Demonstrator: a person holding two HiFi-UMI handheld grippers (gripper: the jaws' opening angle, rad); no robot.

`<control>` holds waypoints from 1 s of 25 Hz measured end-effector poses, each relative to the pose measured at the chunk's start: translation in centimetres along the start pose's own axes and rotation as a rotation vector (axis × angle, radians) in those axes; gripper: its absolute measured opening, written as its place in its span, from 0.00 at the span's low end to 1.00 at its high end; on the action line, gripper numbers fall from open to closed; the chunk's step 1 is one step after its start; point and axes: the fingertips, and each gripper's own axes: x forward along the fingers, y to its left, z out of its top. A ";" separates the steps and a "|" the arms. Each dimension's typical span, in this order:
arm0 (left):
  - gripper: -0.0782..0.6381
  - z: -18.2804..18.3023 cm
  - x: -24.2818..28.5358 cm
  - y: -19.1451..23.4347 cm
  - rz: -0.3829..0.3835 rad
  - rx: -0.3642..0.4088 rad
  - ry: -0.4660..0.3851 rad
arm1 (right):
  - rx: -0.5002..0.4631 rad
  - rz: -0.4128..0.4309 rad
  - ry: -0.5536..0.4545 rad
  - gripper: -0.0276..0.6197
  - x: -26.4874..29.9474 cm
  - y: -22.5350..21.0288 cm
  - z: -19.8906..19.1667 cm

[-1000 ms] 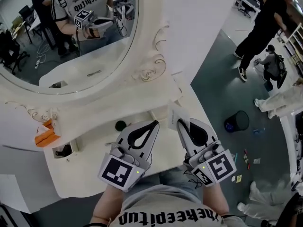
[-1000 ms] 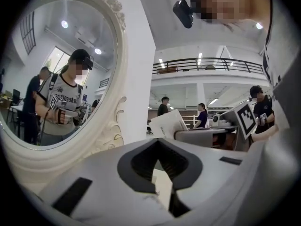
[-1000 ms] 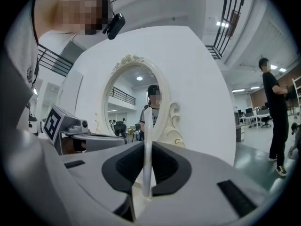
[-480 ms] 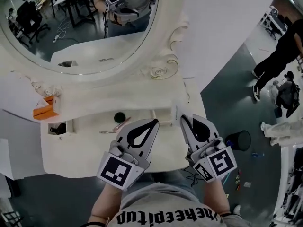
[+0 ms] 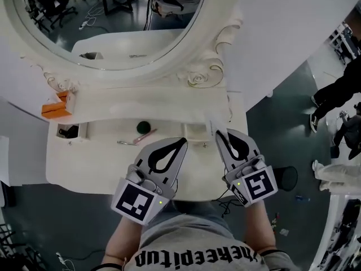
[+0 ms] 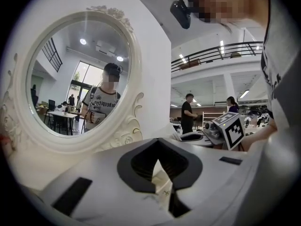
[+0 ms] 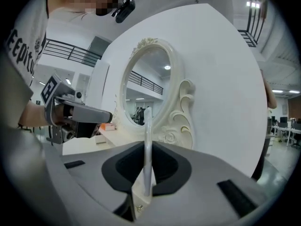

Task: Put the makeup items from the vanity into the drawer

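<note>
On the white vanity top (image 5: 101,162) lie a black round pot (image 5: 144,126), a pink stick (image 5: 145,135) and a thin metal tool (image 5: 127,143). My left gripper (image 5: 183,142) hovers just right of them, shut with nothing in it. My right gripper (image 5: 219,134) is shut on a thin white flat item (image 7: 147,140) that stands edge-on between its jaws and pokes out toward the mirror base (image 5: 216,123). A small open compartment (image 5: 195,130) lies between the two gripper tips. The grippers sit side by side over the vanity's front right part.
A large oval mirror (image 5: 113,21) in an ornate white frame rises behind the top. An orange box (image 5: 55,108) sits at the far left, above an open drawer (image 5: 70,131) with something dark in it. People stand on the grey floor to the right (image 5: 338,95).
The head view has swung, so more of the vanity top and its left end shows. Both grippers keep their places side by side and their jaws are unchanged.
</note>
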 end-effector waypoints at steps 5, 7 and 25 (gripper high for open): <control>0.15 -0.3 -0.1 -0.1 0.044 -0.009 0.001 | -0.051 0.040 0.046 0.12 0.9 -0.5 -1.8; 0.15 -0.3 -0.2 0.0 0.061 -0.016 0.001 | -0.084 0.055 0.074 0.12 1.3 -0.7 -2.7; 0.15 -0.7 -0.5 0.6 0.118 -0.027 0.004 | -0.261 0.114 0.256 0.12 3.7 -0.9 -9.5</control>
